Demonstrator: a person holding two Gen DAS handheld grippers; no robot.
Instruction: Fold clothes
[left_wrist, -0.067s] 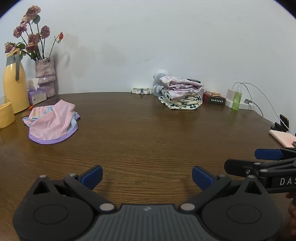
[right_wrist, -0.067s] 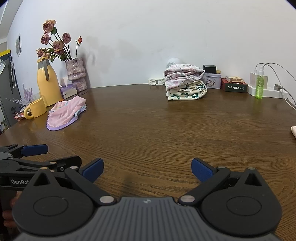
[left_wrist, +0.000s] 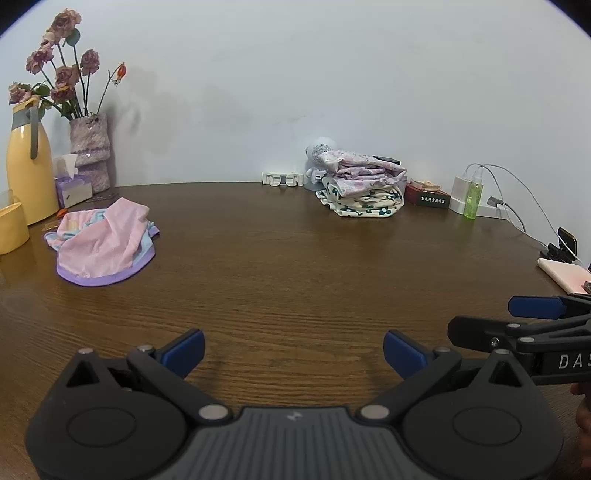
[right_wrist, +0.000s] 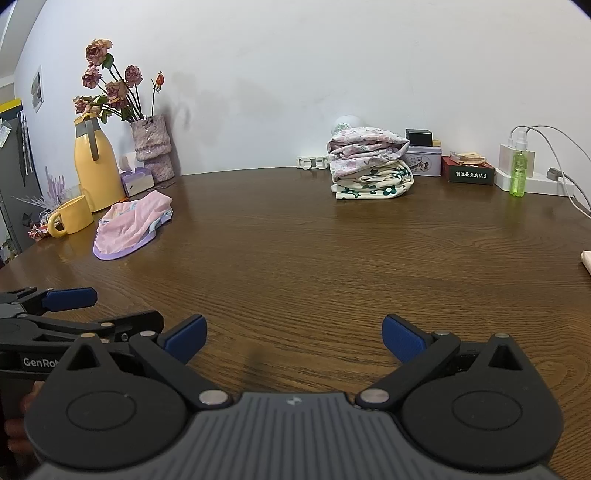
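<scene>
Nothing has shifted since the earlier frame: both the left gripper (left_wrist: 293, 354) and right gripper (right_wrist: 293, 338) hover spread wide and empty over the wooden table (left_wrist: 295, 277), the crumpled pink garment (left_wrist: 103, 245) lying far-left, nearer the left one.

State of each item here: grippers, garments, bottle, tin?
Left gripper: open, empty.
Right gripper: open, empty.
Pink garment: crumpled, unfolded.
Clothes stack: folded.
Green bottle: upright.
Tin: lid on.
Yellow jug: upright.
</scene>
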